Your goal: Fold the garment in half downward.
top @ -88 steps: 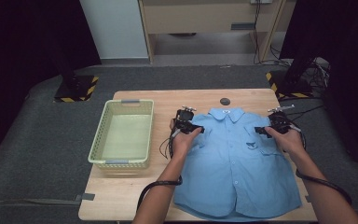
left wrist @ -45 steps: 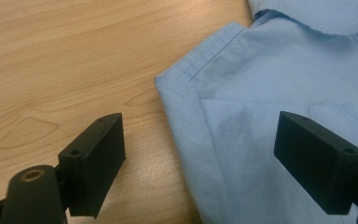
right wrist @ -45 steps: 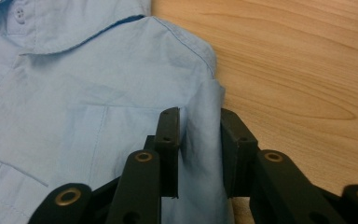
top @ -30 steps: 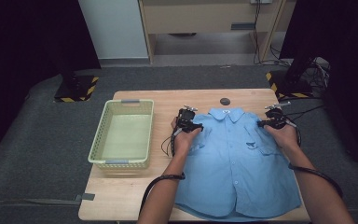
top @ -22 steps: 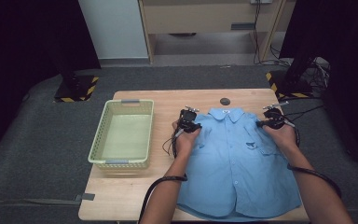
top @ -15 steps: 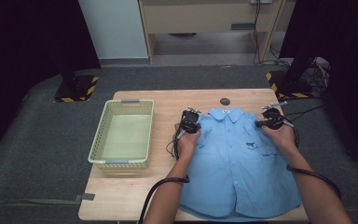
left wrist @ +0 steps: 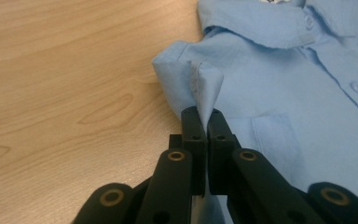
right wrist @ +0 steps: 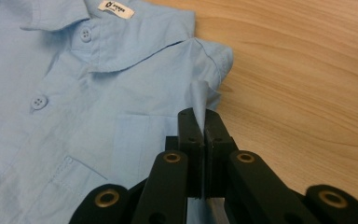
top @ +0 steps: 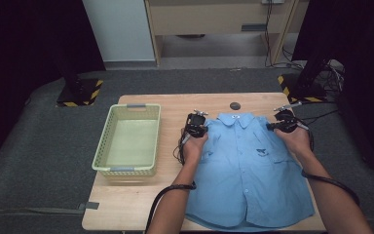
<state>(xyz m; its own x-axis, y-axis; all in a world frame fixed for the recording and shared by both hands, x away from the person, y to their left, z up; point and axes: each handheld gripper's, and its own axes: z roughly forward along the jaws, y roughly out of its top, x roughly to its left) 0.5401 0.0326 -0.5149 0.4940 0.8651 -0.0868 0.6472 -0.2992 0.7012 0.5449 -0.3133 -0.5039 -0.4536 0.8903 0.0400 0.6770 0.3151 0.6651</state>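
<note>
We pinch the light-blue button-up shirt (top: 251, 173) at both shoulders: our left gripper (left wrist: 204, 122) and right gripper (right wrist: 199, 122) each clamp a raised fold. It lies flat on the wooden table (top: 136, 207), beside the green basket (top: 108, 150).

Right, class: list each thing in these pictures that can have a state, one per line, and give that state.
Left gripper: jaws shut on a pinched fold at the shirt's shoulder.
Right gripper: jaws shut on a fold at the other shoulder.
Shirt: laid flat on the table, front up, buttoned, collar at the far side.
Basket: upright, nothing in it.
Table: bears the shirt and basket.
</note>
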